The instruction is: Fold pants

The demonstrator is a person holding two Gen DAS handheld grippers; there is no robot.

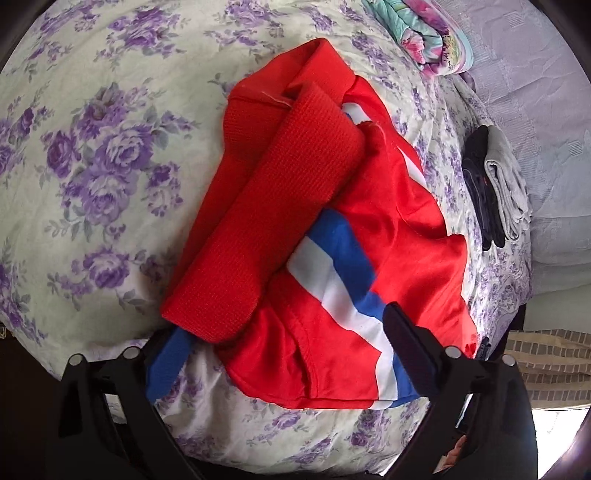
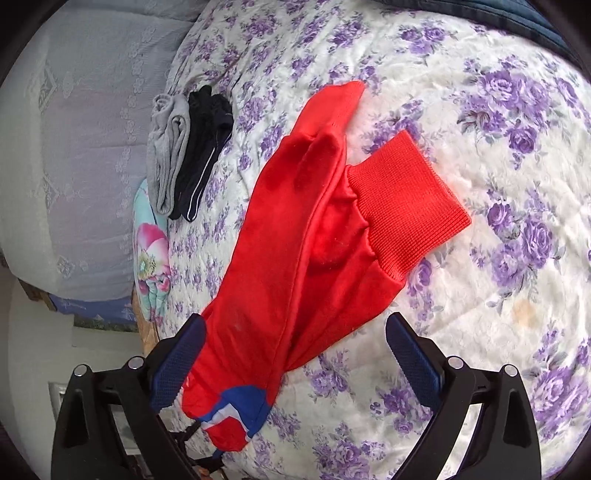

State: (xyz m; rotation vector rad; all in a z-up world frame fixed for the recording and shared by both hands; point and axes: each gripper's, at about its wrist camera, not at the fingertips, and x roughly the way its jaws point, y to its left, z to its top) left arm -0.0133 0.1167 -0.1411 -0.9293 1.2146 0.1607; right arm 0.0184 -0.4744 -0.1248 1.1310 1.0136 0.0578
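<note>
The red pants (image 1: pixel 388 221) with blue and white stripes lie bunched on the floral bedspread (image 1: pixel 92 155), a ribbed red cuff (image 1: pixel 266 221) folded across them. My left gripper (image 1: pixel 284 350) is open, its fingers on either side of the pants' near edge; the left finger is mostly hidden under the cloth. In the right wrist view the pants (image 2: pixel 295 240) stretch away from me with a ribbed cuff (image 2: pixel 406 206) out to the right. My right gripper (image 2: pixel 295 354) is open, with the striped end of the pants lying between its fingers.
Folded grey and black garments (image 1: pixel 495 184) lie at the bed's edge, also in the right wrist view (image 2: pixel 184 147). A colourful folded blanket (image 1: pixel 424 33) lies at the far side. A lavender covered bed or sofa (image 2: pixel 81 155) stands beside the bed.
</note>
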